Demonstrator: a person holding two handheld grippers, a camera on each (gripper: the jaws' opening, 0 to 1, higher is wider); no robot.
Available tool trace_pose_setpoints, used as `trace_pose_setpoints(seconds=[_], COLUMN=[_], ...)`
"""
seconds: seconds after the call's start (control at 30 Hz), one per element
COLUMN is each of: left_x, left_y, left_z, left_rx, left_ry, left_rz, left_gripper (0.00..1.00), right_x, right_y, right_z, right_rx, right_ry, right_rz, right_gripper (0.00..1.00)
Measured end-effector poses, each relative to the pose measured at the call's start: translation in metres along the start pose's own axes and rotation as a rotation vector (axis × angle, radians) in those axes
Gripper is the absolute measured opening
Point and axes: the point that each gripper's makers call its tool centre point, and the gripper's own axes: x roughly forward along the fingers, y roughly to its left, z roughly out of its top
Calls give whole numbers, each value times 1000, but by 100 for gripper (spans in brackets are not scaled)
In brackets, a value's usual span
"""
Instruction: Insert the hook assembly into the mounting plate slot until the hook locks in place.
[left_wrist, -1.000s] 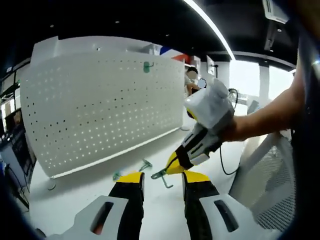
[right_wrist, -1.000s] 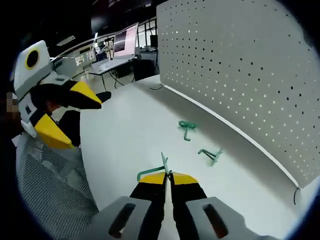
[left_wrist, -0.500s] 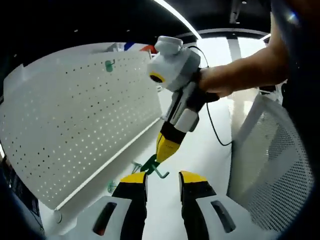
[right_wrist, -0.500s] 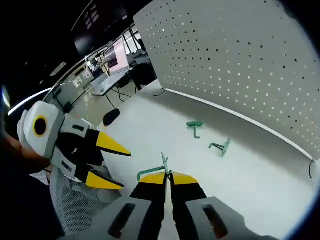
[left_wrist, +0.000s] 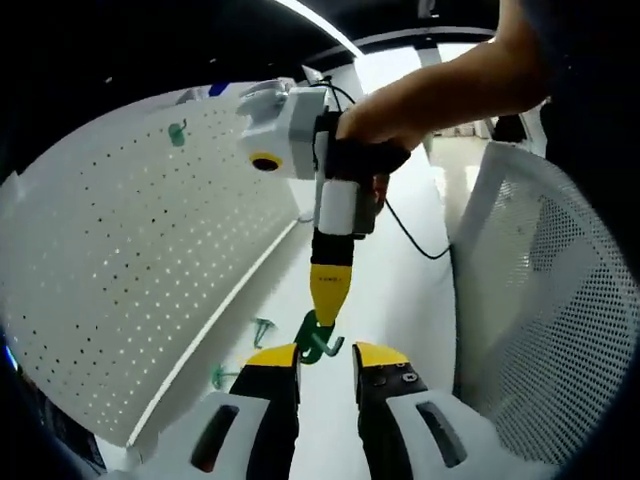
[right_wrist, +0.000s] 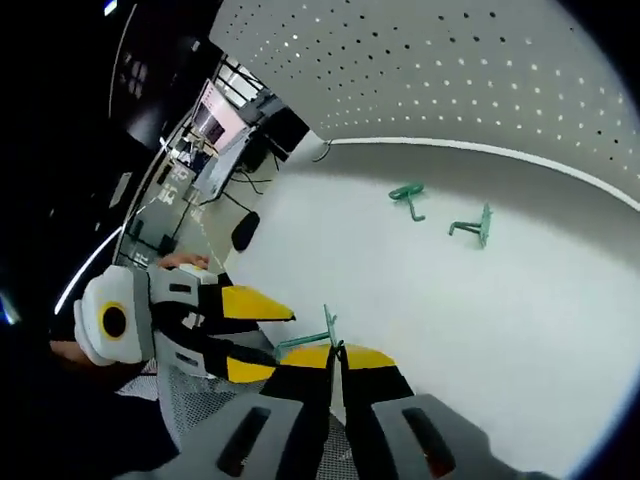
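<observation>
The white perforated pegboard panel (left_wrist: 140, 270) looks like matt painted sheet metal. The green hook (right_wrist: 305, 342) and two loose green hooks (right_wrist: 407, 194) (right_wrist: 473, 227) seem smooth coated wire. The white tabletop (right_wrist: 520, 330) is smooth, faintly glossy. The white mesh chair back (left_wrist: 540, 300) appears woven fabric.

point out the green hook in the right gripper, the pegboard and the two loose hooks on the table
held green hook (right_wrist: 305, 342), right gripper view, its bar
pegboard (left_wrist: 130, 260), left gripper view, perforated face
loose hooks (right_wrist: 407, 193) (right_wrist: 472, 227), right gripper view, their bodies
</observation>
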Motion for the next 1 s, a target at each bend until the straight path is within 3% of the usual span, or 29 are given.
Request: trace_pose_setpoints(seconds=[0.17, 0.23, 0.6, 0.87, 1.0], left_x=[3, 5, 7, 7, 6], left_y=[-5, -8, -14, -13, -8], left_z=[-1, -2, -4, -4, -4], left_rx=[122, 137, 188, 177, 119], left_ry=[31, 42, 64, 65, 58], left_rz=[-2, -6, -18, -11, -2], left_gripper=[15, 13, 7, 4, 3], right_x=[2, 2, 2, 3, 0], right_y=[1, 6, 9, 11, 14], right_z=[-9, -11, -16, -18, -10], right_rx=[34, 77, 65, 68, 41], right_ry=[34, 39, 67, 76, 33], right_rz=[24, 60, 58, 61, 65], right_gripper=[2, 2, 2, 2, 1])
